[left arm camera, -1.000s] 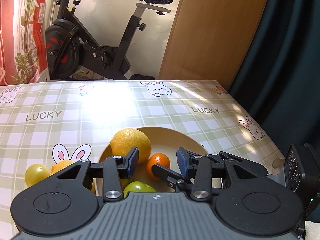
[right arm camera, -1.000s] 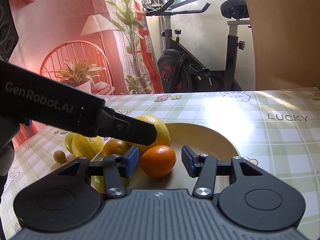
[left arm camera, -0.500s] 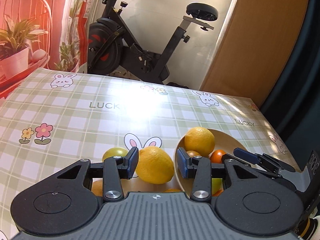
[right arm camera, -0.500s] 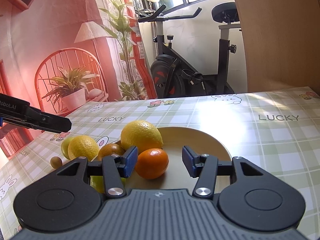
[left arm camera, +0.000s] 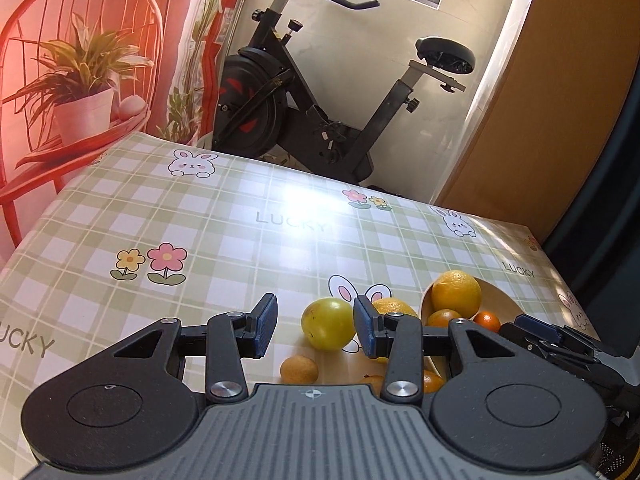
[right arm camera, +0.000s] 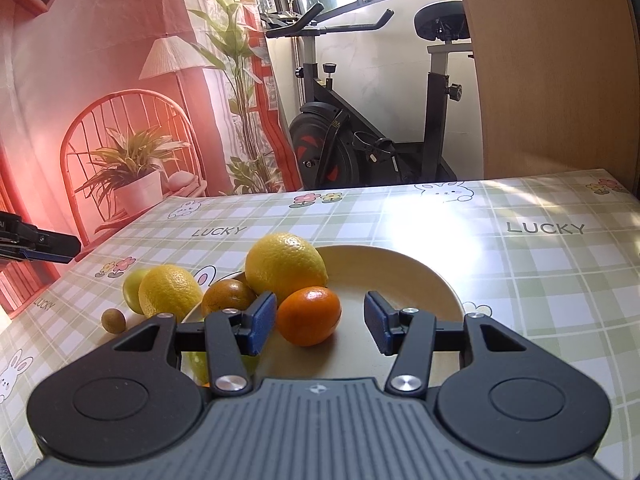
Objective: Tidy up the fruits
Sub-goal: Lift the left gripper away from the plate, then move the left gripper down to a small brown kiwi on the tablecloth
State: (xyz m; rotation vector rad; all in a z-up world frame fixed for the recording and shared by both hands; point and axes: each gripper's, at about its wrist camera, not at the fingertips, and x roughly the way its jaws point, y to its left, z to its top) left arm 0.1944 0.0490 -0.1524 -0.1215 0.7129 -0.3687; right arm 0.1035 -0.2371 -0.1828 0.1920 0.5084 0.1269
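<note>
Left gripper (left arm camera: 315, 330) spread, empty, green fruit (left arm camera: 328, 323) just ahead; right gripper (right arm camera: 320, 327) spread, perhaps clear of the tangerine (right arm camera: 309, 315).

Yellow-green fruit (left arm camera: 329, 323) beside plate (left arm camera: 496, 300)

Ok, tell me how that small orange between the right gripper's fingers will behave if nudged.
The small orange is round, so it will probably roll across the smooth plate. It looks firm, likely safe to squeeze. Its glossy skin might slip against the right gripper pads.

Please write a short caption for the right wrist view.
Open right gripper poised near a mandarin on the fruit plate.
</note>
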